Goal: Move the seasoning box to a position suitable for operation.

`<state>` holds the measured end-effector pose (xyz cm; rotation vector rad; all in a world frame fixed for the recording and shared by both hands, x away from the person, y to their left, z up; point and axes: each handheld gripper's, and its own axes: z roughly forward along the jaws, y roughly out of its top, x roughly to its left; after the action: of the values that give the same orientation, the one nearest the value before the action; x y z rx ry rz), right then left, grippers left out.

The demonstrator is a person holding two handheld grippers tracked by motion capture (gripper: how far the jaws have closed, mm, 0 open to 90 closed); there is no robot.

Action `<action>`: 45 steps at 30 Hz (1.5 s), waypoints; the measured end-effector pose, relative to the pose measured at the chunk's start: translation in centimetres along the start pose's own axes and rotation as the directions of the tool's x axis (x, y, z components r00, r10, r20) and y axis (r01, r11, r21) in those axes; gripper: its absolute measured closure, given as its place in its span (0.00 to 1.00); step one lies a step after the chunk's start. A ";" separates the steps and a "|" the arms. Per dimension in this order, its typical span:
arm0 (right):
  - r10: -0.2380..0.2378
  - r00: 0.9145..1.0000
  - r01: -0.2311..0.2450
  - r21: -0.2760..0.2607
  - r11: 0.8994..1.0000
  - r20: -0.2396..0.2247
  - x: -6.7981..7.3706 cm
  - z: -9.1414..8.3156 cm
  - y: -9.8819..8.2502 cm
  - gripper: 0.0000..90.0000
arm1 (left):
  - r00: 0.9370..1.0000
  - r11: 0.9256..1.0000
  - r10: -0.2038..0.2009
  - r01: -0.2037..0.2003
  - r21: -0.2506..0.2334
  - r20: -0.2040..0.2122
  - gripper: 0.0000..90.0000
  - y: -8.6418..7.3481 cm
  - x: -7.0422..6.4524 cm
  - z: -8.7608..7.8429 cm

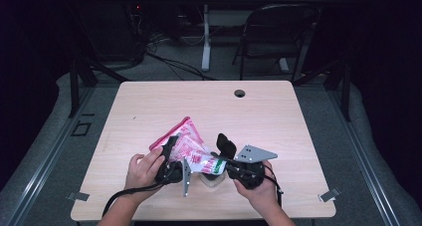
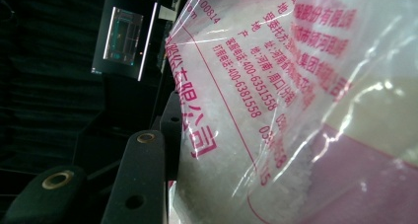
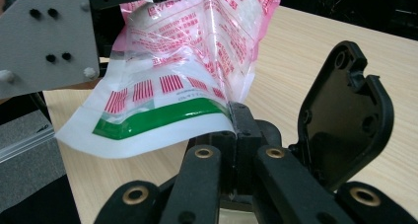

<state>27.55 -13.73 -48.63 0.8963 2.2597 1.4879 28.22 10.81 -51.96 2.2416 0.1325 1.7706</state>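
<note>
**Inspector:** High view. Your table [image 1: 149, 106] is pale wood with a round cable hole [image 1: 240, 93]; grey carpet, a folding chair [image 1: 278, 32] and dark surroundings lie behind it. The plastic bag [image 1: 191, 149] hangs between your hands near the table's front edge.

**Operator:** And the tongs?

**Inspector:** Your left tongs [image 1: 169, 159] grasp the bag's pink-printed end; your right tongs [image 1: 226, 159] are clenched on its green-striped end.

**Operator:** Left gripper view?

**Inspector:** The bag [image 2: 276, 110] lies against the jaw. It holds white granules. Pink Chinese print and telephone numbers read "400-6351558" and "400-6381558". A dark room with a lit screen [image 2: 123, 36] stands behind.

**Operator:** Right gripper view?

**Inspector:** Your jaws are pinched together on the bag's white edge, beside the green band [image 3: 157, 116]. Red barcode-like blocks sit above it; the smaller print is unreadable.
</note>
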 end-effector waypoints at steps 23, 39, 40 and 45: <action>0.019 1.000 -0.019 0.046 0.999 0.010 -0.3 0.3 -0.5 1.00 | 0.996 0.997 0.082 -0.082 -0.009 -0.035 0.68 0.2 0.0 -0.2; 0.030 0.999 -0.031 0.056 0.998 0.010 -0.5 0.3 -0.9 1.00 | 0.991 0.992 0.127 -0.128 -0.004 -0.050 0.68 0.6 0.1 -0.4; 0.030 0.999 -0.031 0.058 0.998 0.011 -0.5 0.3 -0.9 1.00 | 0.990 0.992 0.129 -0.130 -0.004 -0.051 0.68 0.6 0.1 -0.4; 0.029 1.000 -0.029 0.060 0.998 0.008 -0.5 0.3 -1.0 1.00 | 0.989 0.990 0.139 -0.139 -0.007 -0.059 0.68 0.6 0.2 -0.5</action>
<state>27.82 -14.08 -49.70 0.9541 2.3063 1.4335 27.73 10.35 -51.47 2.2420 -0.0226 1.9030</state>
